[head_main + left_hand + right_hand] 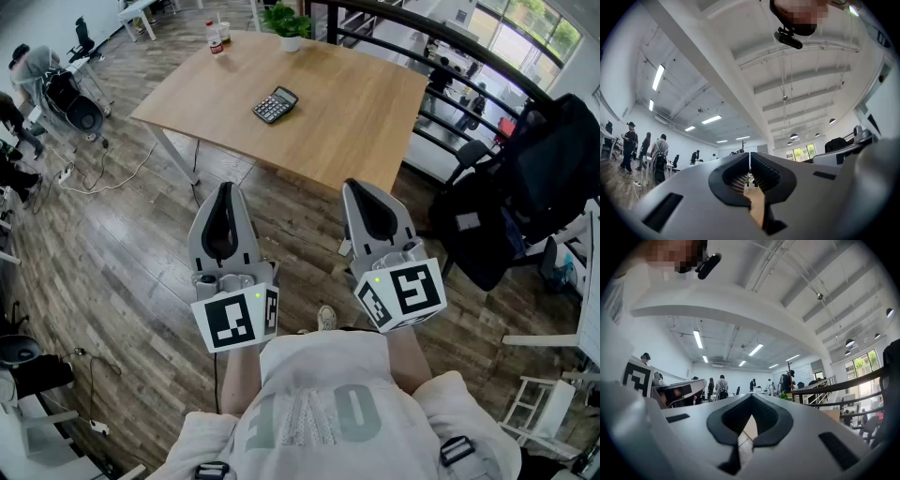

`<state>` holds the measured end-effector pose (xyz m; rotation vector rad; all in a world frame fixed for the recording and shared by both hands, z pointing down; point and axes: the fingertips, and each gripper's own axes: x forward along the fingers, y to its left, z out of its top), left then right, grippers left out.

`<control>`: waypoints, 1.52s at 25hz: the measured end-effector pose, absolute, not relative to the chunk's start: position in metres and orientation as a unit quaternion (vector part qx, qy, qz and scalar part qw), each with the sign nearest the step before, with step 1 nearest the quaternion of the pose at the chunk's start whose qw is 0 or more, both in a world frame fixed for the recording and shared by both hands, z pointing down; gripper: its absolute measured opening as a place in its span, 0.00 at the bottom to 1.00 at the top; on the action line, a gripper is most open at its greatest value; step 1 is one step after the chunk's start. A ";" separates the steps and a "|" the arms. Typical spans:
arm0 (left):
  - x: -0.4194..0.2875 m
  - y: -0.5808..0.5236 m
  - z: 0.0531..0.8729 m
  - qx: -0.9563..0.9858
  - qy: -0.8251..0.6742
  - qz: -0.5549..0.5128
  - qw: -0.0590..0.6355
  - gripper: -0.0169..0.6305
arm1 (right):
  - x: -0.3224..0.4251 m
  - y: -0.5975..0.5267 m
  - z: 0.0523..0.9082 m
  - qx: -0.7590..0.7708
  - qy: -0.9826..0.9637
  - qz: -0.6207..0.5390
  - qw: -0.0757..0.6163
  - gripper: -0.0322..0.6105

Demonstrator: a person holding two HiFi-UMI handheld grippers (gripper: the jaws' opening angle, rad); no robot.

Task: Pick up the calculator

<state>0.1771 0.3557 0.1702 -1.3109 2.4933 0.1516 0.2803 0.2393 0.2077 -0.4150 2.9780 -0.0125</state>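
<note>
A dark calculator [276, 104] lies flat near the middle of a light wooden table [375, 122] in the head view. My left gripper [225, 187] and right gripper [359, 187] hang over the plank floor in front of the table's near edge, well short of the calculator. Both point toward the table, tilted a little upward. The left gripper [749, 157] has its jaws closed together with nothing between them. The right gripper [750, 397] also has its jaws meeting at the tips, empty. The calculator is not visible in either gripper view.
A potted plant [289, 23] and bottles [217, 38] stand at the table's far edge. A black bag on a chair [511, 192] sits to the right, by a railing [441, 37]. Cables [103, 173] trail on the floor at left. People [644, 150] stand far off.
</note>
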 end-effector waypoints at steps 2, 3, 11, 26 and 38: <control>0.177 0.356 0.171 -0.458 0.873 0.053 0.160 0.05 | 0.280 0.239 0.208 -0.136 0.988 -0.004 0.068 0.08; 0.177 0.355 0.171 -0.458 0.873 0.052 0.159 0.05 | 0.280 0.239 0.208 -0.136 0.988 -0.004 0.068 0.08; 0.175 0.344 0.177 -0.450 0.879 0.041 0.153 0.05 | 0.276 0.230 0.217 -0.124 0.991 -0.005 0.056 0.08; 0.151 0.318 0.193 -0.413 0.899 0.004 0.147 0.05 | 0.268 0.196 0.254 -0.065 0.995 -0.062 0.046 0.08; 0.071 0.287 0.214 -0.392 0.910 0.022 0.129 0.05 | 0.195 0.168 0.262 -0.039 0.999 -0.032 0.021 0.08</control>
